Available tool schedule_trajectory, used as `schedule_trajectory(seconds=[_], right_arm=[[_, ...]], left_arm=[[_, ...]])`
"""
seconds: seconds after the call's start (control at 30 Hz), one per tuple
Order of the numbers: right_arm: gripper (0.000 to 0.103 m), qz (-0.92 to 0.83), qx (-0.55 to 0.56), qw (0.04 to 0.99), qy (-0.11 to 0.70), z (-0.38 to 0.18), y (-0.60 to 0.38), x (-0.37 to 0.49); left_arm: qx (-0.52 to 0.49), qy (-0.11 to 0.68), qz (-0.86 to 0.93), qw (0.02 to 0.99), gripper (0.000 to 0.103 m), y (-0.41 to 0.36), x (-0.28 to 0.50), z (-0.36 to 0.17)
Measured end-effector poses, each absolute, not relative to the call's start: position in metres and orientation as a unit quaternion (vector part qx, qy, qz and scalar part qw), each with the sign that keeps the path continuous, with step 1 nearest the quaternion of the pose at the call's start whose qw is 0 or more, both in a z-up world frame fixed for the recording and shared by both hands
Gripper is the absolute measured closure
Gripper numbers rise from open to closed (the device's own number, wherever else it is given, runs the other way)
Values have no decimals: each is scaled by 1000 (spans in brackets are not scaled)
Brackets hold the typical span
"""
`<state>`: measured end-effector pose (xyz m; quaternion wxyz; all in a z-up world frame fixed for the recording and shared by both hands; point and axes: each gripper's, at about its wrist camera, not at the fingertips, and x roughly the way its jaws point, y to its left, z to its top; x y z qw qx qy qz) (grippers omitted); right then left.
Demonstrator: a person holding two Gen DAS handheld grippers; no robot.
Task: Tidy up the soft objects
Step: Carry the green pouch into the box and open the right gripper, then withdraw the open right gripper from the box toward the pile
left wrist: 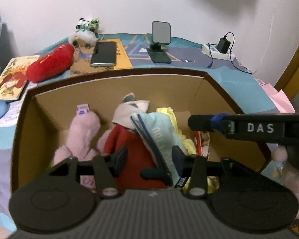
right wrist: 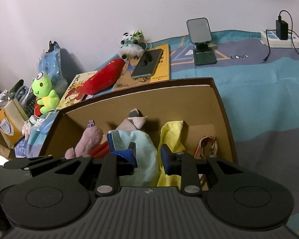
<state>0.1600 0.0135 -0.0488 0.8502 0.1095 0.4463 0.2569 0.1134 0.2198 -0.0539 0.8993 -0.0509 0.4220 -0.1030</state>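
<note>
An open cardboard box [left wrist: 129,72] [right wrist: 149,84] on the bed holds a pink plush [left wrist: 79,135] [right wrist: 89,139], a red plush [left wrist: 133,149], a beige-and-grey plush [left wrist: 131,107] [right wrist: 132,122], a yellow cloth [left wrist: 169,113] [right wrist: 171,135] and a light blue cloth [left wrist: 159,135] [right wrist: 141,145]. My left gripper [left wrist: 149,158] hangs low in the box, open, with the light blue cloth and red plush lying loose between its fingers. Over the box's right part my right gripper [right wrist: 148,156] [left wrist: 191,121] stands open. The blue cloth shows through its gap, and yellow shows beside the right pad.
Behind the box lie a red chilli plush [left wrist: 49,63] [right wrist: 103,79], a panda plush [left wrist: 85,31] [right wrist: 132,41], a phone [left wrist: 104,53] on books, a phone stand [left wrist: 160,39] and a power strip [left wrist: 217,50]. A green frog plush [right wrist: 43,91] sits among clutter at the left.
</note>
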Motion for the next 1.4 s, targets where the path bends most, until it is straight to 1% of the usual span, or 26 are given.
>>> schedule_trajectory(seconds=[0.17, 0.27, 0.57, 1.03, 1.4], right_arm=[[93, 263, 111, 848, 446, -45, 12, 154], [93, 271, 113, 845, 448, -43, 11, 152], [92, 292, 89, 846, 438, -32, 0, 139], [90, 299, 85, 848, 430, -27, -36, 121], [89, 319, 69, 840, 434, -32, -59, 106]], left_arm=[[-31, 419, -78, 904, 57, 211, 106, -46], [-11, 412, -57, 909, 53, 204, 100, -38], [13, 409, 24, 912, 50, 186, 85, -21], [16, 420, 93, 903, 46, 159, 57, -15], [21, 424, 114, 898, 44, 131, 37, -15]])
